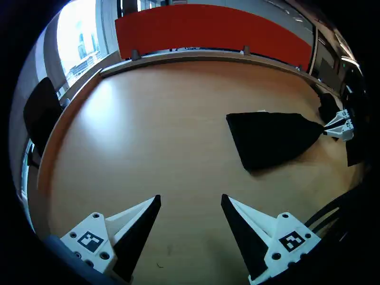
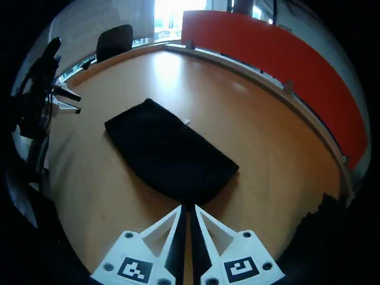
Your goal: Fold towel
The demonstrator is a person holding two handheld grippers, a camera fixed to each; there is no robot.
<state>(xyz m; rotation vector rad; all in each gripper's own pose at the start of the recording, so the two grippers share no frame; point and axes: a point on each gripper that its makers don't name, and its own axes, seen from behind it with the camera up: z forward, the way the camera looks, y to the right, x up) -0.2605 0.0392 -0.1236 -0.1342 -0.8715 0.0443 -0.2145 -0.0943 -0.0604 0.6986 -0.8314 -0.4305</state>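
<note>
A black towel (image 1: 270,137) lies folded flat on the wooden table (image 1: 156,142). In the left gripper view my left gripper (image 1: 190,200) hovers open over bare table, well short of the towel, with nothing between its fingers. At the towel's right end the cloth is drawn to a point where my right gripper (image 1: 338,126) pinches it. In the right gripper view the towel (image 2: 166,149) stretches away from my right gripper (image 2: 188,209), whose fingers are shut on its near edge. My left gripper (image 2: 71,102) shows open at the far left, held by a dark-sleeved arm.
A red divider panel (image 1: 209,26) runs along the table's far edge. A black chair (image 1: 40,114) stands at the left end by a bright window (image 1: 78,38). The same chair (image 2: 114,40) and panel (image 2: 294,66) appear in the right gripper view.
</note>
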